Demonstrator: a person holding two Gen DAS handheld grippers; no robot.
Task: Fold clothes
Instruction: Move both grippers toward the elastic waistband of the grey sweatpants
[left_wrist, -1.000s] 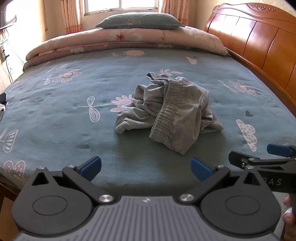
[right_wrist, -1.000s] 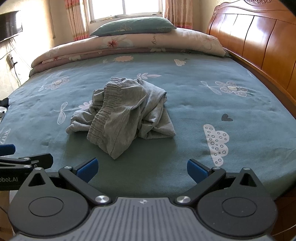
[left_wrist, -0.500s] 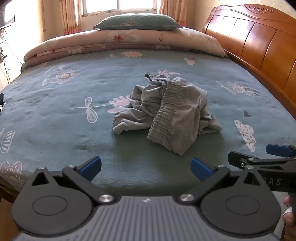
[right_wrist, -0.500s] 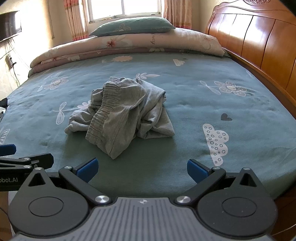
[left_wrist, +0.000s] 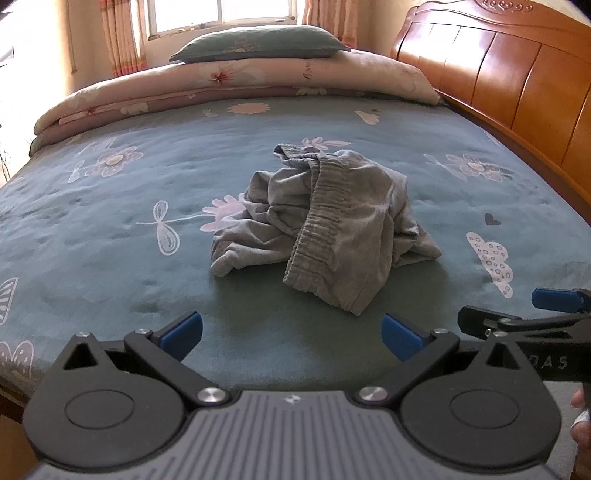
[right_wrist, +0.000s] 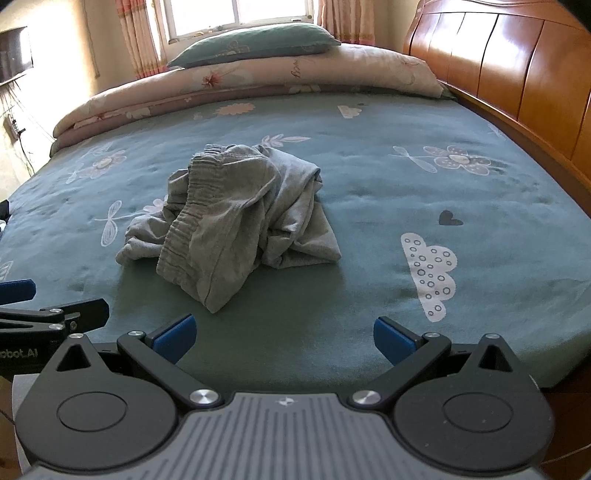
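Left wrist view shows us grey shorts (left_wrist: 325, 229) crumpled mid-bed on the teal floral sheet (left_wrist: 110, 236). Our left gripper (left_wrist: 291, 334) and right gripper (right_wrist: 284, 334) hover near the bed's edge, jaws wide apart, holding nothing.

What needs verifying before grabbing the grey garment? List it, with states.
1. Left claw open, nothing in it: ok.
2. Right claw open, nothing in it: ok.
3. Garment crumpled in a heap, not flat: not ok.
4. Elastic waistband exposed for a grip: ok.
5. Bed bare around the heap for spreading: ok.
6. Both legs findable in the heap: cannot tell.
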